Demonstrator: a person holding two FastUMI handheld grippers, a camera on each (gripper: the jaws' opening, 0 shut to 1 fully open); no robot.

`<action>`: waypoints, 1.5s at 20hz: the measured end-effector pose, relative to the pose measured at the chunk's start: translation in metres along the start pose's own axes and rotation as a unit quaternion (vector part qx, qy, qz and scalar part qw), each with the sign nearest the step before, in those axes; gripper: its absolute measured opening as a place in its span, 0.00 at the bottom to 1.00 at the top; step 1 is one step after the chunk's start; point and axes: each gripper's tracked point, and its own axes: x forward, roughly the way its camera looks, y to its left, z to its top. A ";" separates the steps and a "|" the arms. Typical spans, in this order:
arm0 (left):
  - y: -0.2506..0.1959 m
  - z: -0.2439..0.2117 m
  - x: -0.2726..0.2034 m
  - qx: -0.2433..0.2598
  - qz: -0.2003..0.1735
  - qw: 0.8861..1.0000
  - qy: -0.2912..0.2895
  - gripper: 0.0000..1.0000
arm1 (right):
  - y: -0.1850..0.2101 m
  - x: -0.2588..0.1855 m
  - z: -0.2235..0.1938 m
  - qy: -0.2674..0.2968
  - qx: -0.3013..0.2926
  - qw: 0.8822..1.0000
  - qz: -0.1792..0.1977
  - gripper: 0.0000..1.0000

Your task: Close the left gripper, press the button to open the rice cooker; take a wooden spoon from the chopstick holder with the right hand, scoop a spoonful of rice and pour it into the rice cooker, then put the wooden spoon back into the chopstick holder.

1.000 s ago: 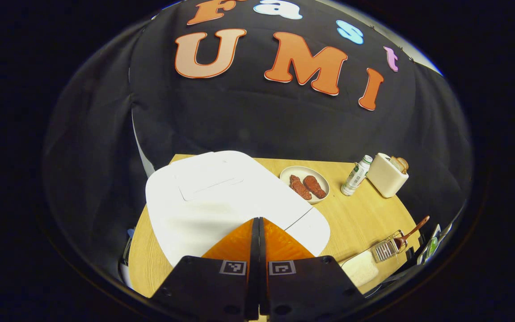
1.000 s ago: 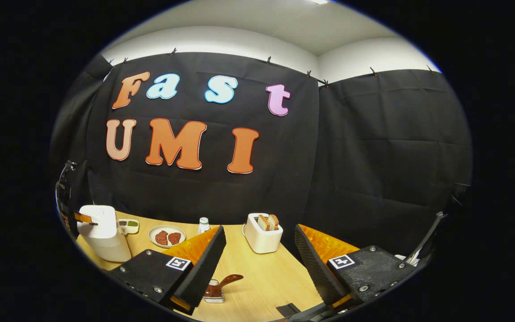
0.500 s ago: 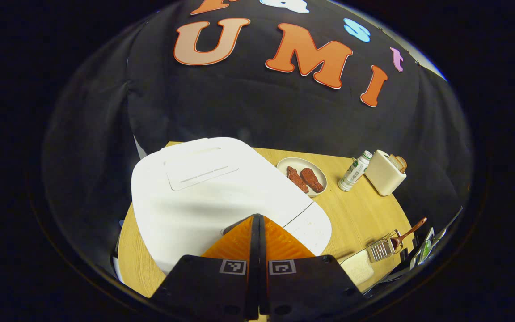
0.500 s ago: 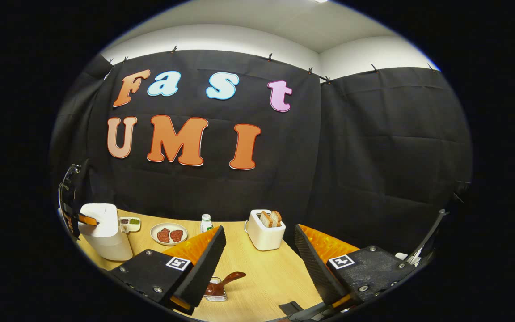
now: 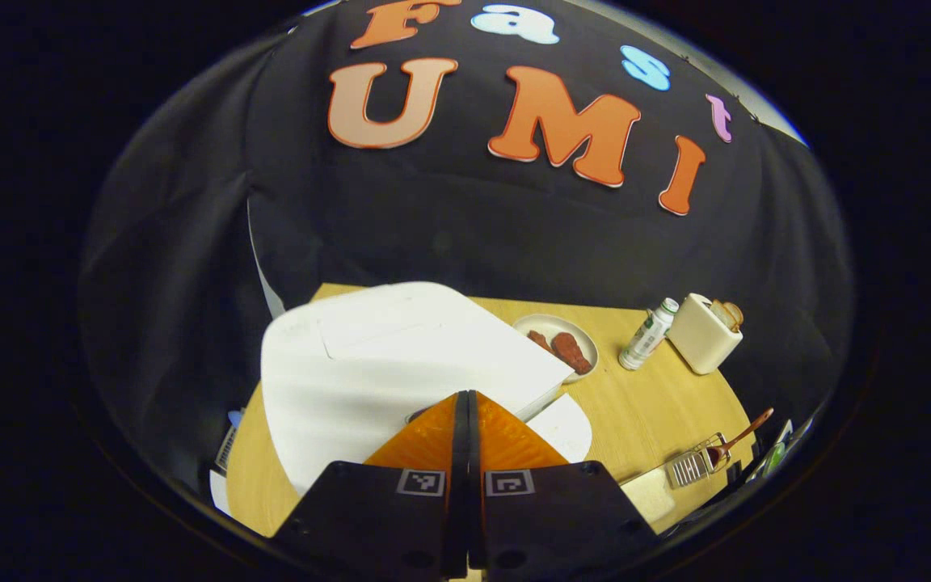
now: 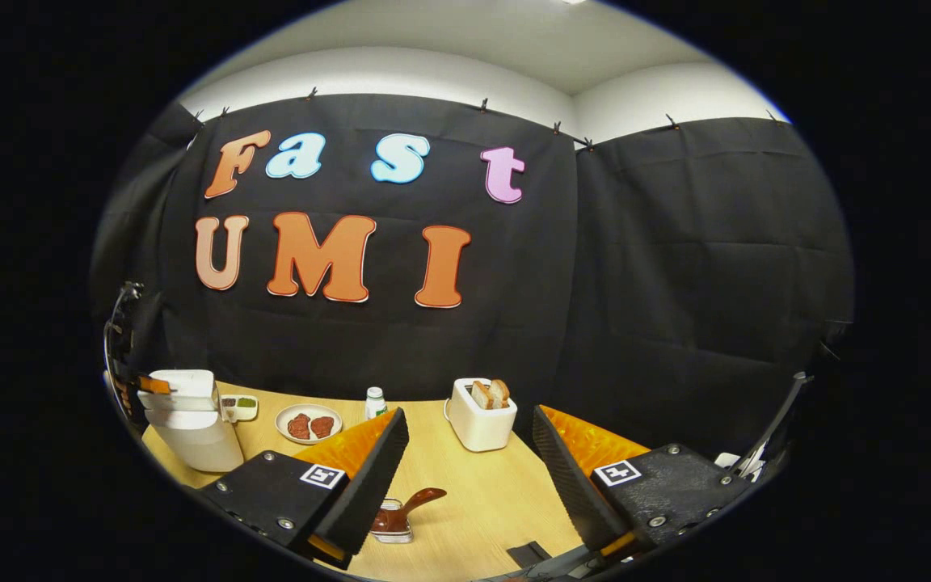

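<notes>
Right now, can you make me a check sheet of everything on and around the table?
Surface: wooden table, bare in the middle.
Job's things: white rice cooker, lid lifted a crack at the front; wooden spoon standing in its holder; white rice beside the holder.
Clutter: plate of meat, bottle, toaster with bread, small sauce dish.
Claws: left claw shut, tips at the cooker's front edge; right claw open, holding nothing, above the table.
Cables: cannot tell.
Surroundings: black cloth wall, white ceiling above.
</notes>
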 end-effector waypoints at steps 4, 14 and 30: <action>0.000 0.066 -0.060 -0.009 0.007 0.996 -0.085 0.05 | 0.000 -0.001 0.002 -0.006 0.010 1.000 0.004 0.96; -0.004 0.094 -0.150 -0.018 0.009 0.985 -0.172 0.05 | 0.006 0.010 -0.019 -0.017 0.013 1.000 0.023 0.96; 0.022 0.107 -0.227 -0.027 0.095 0.966 -0.238 0.05 | 0.041 0.074 -0.186 0.098 0.124 0.985 0.067 0.96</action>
